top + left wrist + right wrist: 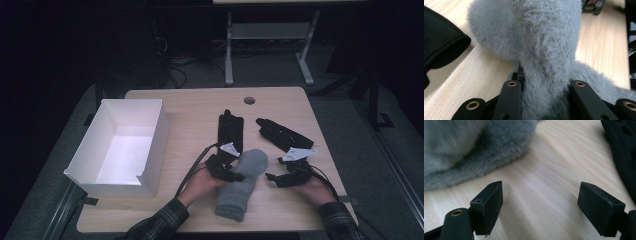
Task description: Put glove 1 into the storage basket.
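Wood table (pixel 190 107) holds a white box (pixel 122 147), empty. Left gripper (pixel 235 172) pinches a grey sock (pixel 242 182) lying mid-table; right gripper (pixel 275 179) stands wide beside it, near black gloves (pixel 231 127).

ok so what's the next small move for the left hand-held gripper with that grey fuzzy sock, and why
Probably lift it a little. The left hand-held gripper has the grey sock pinched between its jaws, while the sock lies on the table. The white box stands open to the left.
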A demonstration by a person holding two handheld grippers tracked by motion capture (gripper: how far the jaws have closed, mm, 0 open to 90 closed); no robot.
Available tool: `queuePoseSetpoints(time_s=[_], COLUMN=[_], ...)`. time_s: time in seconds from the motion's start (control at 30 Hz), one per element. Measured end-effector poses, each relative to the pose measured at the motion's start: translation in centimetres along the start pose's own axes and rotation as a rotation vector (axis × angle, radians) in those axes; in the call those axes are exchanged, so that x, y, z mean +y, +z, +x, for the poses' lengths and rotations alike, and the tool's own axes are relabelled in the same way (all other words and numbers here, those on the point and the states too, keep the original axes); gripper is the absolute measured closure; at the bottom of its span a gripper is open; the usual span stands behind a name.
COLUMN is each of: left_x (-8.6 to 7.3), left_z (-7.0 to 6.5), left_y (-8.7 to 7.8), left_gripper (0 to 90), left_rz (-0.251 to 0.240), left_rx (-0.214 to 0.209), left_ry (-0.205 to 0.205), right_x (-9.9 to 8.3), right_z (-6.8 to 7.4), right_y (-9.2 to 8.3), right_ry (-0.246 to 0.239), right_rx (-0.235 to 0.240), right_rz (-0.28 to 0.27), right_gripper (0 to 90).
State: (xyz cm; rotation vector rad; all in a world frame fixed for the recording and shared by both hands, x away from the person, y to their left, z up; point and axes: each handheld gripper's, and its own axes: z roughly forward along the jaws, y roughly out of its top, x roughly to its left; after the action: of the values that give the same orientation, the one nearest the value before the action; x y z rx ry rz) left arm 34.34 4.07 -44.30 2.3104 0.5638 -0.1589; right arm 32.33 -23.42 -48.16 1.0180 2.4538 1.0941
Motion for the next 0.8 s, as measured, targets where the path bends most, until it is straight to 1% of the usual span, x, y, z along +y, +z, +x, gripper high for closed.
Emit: queuePoseSetpoints(time_s=[0.03, 0.07, 0.1, 0.17, 0.23, 0.3, 0.33, 0.37, 0.43, 0.47, 0.5, 0.53, 0.57, 0.6, 0.63, 0.67, 0.73, 0.8], left_x=[0.1, 0.2, 0.3, 0.5, 0.8, 1.0, 1.0, 1.3, 1.6, 1.8, 1.8, 2.0, 2.4, 2.6, 2.6, 2.9, 3.1, 3.3], left_z=[0.0, -0.2, -0.3, -0.5, -0.7, -0.7, -0.7, -0.6, -0.5, -0.5, -0.5, -0.4, -0.2, -0.1, -0.1, 0.1, 0.3, 0.5], left_y=[-0.3, -0.5, -0.9, -1.7, -2.7, -3.7, -3.7, -4.9, -6.1, -6.7, -6.7, -7.4, -8.7, -9.4, -9.4, -10.8, -12.2, -13.7], left_gripper=[72.2, 72.2, 72.3, 72.3, 72.3, 72.2, 72.2, 72.2, 72.2, 72.2, 72.2, 72.2, 72.1, 72.2, 72.2, 72.2, 72.1, 72.1], left_rz=[-0.001, -0.012, -0.017, -0.038, -0.057, -0.081, -0.081, -0.098, -0.126, -0.131, -0.131, -0.141, -0.152, -0.162, -0.162, -0.17, -0.192, -0.199], left_rx=[-0.004, -0.004, 0.001, -0.005, 0.009, 0.018, 0.018, 0.032, 0.049, 0.057, 0.057, 0.068, 0.088, 0.097, 0.097, 0.122, 0.133, 0.15], left_ry=[0.007, 0.006, 0.014, 0.015, 0.023, 0.022, 0.022, 0.022, 0.015, 0.013, 0.013, 0.016, 0.017, 0.018, 0.018, 0.018, 0.002, 0.003], right_x=[0.0, 0.0, 0.0, 0.0, 0.0, 0.0, 0.0, 0.0, 0.0, 0.0, 0.0, 0.0, 0.0, 0.0, 0.0, 0.0, 0.0, 0.0], right_z=[0.0, 0.0, 0.0, 0.0, 0.0, 0.0, 0.0, 0.0, 0.0, 0.0, 0.0, 0.0, 0.0, 0.0, 0.0, 0.0, 0.0, 0.0], right_y=[0.0, 0.0, 0.0, 0.0, 0.0, 0.0, 0.0, 0.0, 0.0, 0.0, 0.0, 0.0, 0.0, 0.0, 0.0, 0.0, 0.0, 0.0], right_ry=[0.0, 0.0, 0.001, 0.0, 0.001, 0.003, 0.002, 0.003, 0.004, 0.004, 0.004, 0.004, 0.004, 0.004, 0.004, 0.006, 0.006, 0.006], right_rx=[0.0, 0.0, 0.0, 0.0, 0.0, -0.001, -0.001, -0.001, -0.001, -0.001, -0.001, -0.002, -0.002, -0.002, -0.002, -0.001, -0.001, -0.001], right_rz=[0.0, 0.0, -0.001, -0.001, -0.002, -0.002, -0.002, -0.001, -0.001, -0.001, -0.001, -0.002, -0.002, -0.001, -0.001, -0.002, -0.002, -0.002], right_gripper=[20.3, 20.3, 20.3, 20.2, 20.2, 20.1, 20.1, 20.1, 20.0, 19.9, 19.9, 19.9, 19.9, 19.9, 19.9, 19.9, 19.9, 19.9])
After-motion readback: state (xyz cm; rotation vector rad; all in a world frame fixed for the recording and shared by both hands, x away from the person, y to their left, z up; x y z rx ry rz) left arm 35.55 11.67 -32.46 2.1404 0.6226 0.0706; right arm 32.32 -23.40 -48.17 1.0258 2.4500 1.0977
